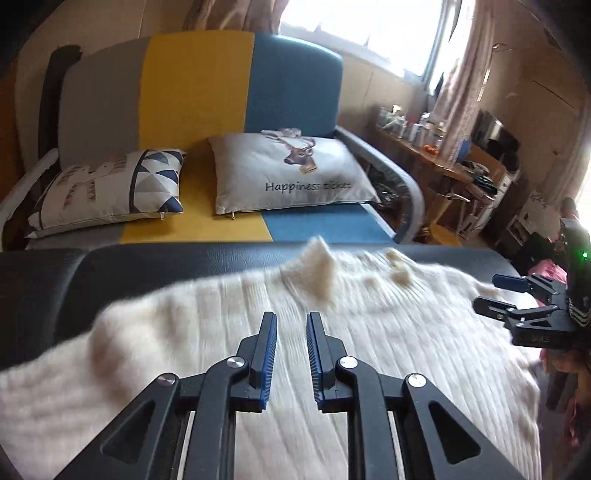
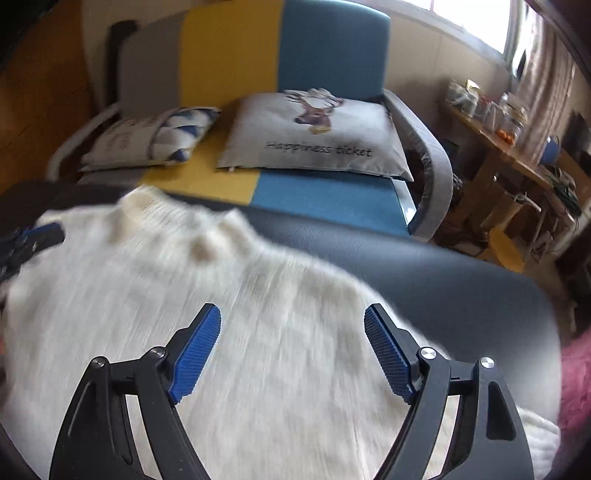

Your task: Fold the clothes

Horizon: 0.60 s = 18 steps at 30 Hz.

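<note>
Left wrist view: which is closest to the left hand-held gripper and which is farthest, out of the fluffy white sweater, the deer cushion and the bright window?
1. Fluffy white knitted sweater: right under the left hand-held gripper.
2. Grey deer cushion with "Happiness ticket" lettering: ahead, on the striped sofa seat.
3. Bright window: farthest, up behind the sofa, to the right.

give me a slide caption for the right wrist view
Open right gripper above a white sweater spread on a black surface, sofa behind.

Cream ribbed knit sweater (image 1: 332,350), spread flat, collar bunched at far edge
</note>
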### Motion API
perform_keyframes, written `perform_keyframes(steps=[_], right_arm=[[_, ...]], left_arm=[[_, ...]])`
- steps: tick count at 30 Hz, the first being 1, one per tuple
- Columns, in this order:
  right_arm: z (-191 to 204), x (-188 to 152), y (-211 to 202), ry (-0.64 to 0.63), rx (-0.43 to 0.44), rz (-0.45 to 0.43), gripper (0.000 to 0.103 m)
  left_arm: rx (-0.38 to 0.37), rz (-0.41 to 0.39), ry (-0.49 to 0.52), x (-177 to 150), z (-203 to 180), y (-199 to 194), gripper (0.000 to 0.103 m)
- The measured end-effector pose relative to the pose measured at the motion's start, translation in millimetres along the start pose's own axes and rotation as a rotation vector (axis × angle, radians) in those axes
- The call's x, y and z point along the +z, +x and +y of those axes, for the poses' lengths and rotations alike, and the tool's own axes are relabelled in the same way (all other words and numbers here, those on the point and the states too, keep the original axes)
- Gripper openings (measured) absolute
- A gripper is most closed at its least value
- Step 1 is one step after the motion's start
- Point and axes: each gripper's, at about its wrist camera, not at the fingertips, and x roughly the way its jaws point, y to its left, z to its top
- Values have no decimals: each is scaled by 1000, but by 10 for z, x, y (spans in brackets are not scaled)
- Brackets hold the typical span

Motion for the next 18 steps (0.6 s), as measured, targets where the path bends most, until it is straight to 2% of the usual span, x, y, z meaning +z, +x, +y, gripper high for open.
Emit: perform_keyframes(steps=[2,4,6,9,11,16,18], right_arm=[[-49,-198,-262,-1,48,6,82],[-157,-454,-585,55,117,9,82],[-244,-761,-873,103,200,7,82],[-229,-1210,-1067,107,216,45,82],[-212,-1475,-1100,143,272,64,82],[-123,-1906,-905,209,304,166,82],[-104,-1976,-867,199,298,169,82]], left_arm=[[-21,-9,9,-198,-45,-260,16],[-23,-11,6,-386,-95,-450,16],[-37,19,-7,-634,-142,-584,16],[-45,69,1,-969,-243,-712,16],[-44,103,15,-1186,-316,-777,16],[12,147,66,-1529,-375,-834,16],[29,138,94,-1553,-396,-872,16]])
